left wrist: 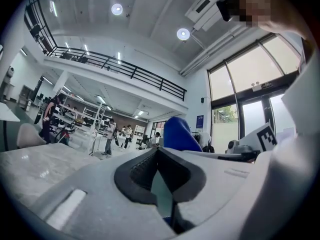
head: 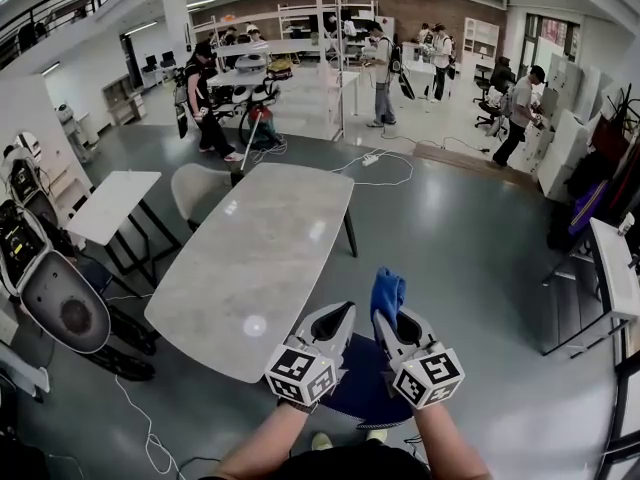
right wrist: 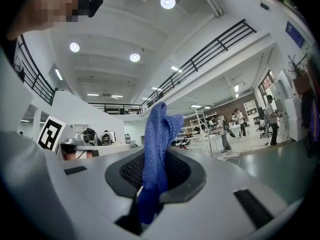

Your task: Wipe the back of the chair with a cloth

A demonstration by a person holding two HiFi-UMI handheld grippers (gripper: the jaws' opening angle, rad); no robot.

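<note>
In the head view both grippers are held side by side over a dark blue chair (head: 352, 396), which sits at the near end of the marble table (head: 255, 258). My right gripper (head: 391, 320) is shut on a blue cloth (head: 387, 292) that sticks up past its jaws. The right gripper view shows the cloth (right wrist: 158, 129) pinched upright in the right gripper (right wrist: 152, 170). My left gripper (head: 338, 316) is shut with nothing in it, and its jaws meet in the left gripper view (left wrist: 158, 152). The cloth (left wrist: 177, 134) shows just behind them. The chair's back is hidden by the grippers and arms.
A pale chair (head: 198, 190) stands at the table's far left side. A small white table (head: 112, 204) and robot equipment (head: 55, 303) are on the left, and a white desk (head: 612, 266) on the right. Several people stand far back by shelves (head: 310, 28). Cables (head: 385, 163) lie on the grey floor.
</note>
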